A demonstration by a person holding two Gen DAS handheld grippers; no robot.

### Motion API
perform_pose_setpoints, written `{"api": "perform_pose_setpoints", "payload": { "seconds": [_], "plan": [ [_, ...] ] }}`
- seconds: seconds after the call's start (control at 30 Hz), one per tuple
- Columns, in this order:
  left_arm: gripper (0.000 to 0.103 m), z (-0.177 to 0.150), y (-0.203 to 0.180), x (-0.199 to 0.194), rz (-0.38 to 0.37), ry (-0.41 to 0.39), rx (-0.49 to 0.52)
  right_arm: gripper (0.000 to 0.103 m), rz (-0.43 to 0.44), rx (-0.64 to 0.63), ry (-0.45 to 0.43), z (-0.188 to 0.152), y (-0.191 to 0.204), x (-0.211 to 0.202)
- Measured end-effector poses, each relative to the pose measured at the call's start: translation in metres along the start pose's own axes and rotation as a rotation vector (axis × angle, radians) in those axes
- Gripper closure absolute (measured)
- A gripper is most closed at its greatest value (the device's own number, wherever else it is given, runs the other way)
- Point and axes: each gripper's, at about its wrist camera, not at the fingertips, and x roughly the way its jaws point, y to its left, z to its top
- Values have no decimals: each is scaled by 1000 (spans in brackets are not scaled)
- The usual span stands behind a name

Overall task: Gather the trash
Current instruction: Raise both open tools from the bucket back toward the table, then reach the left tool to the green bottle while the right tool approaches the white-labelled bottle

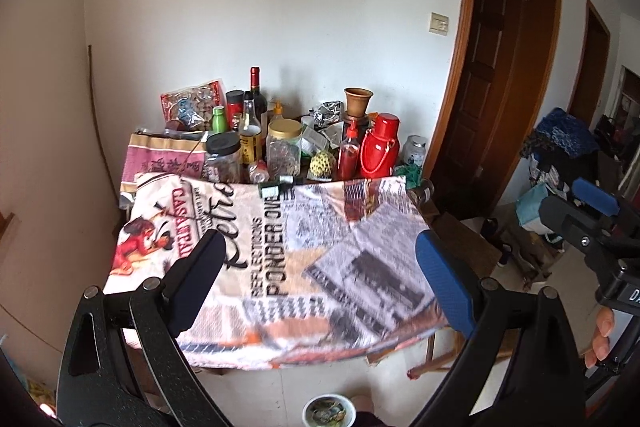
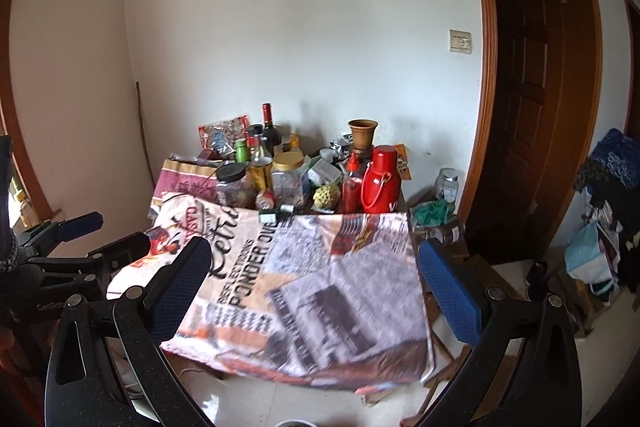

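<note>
We hold left gripper (image 1: pixel 320 267) and right gripper (image 2: pixel 314 275) spread wide, empty, short of the tabletop (image 1: pixel 328 259); clutter like crumpled foil (image 1: pixel 327 111) sits far ahead, likely scouting.

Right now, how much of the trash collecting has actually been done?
Nothing looks collected yet. In hand: nothing; the left gripper and right gripper both hover open over the printed tablecloth. Left: everything. Likely trash, such as the crumpled foil, sits among the jars and bottles at the table's back. A small white bin holding scraps waits on the floor below.
</note>
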Motion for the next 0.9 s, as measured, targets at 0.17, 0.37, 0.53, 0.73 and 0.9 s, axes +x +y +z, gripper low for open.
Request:
{"api": "perform_pose_setpoints", "payload": {
  "seconds": [0.17,0.37,0.53,0.73,0.9],
  "plan": [
    [7,27,-18,50,18,-2,-61,0,39,-8,18,20,-33,34],
    [7,41,-24,95,53,46,-88,0,67,7,78,30,-56,80],
    [7,50,-11,130,83,79,-112,0,106,42,121,37,-62,116],
    [7,63,17,173,71,118,-130,0,84,64,161,45,-53,159],
    [7,78,52,219,25,160,-111,0,17,91,197,55,-38,200]
  ]
}}
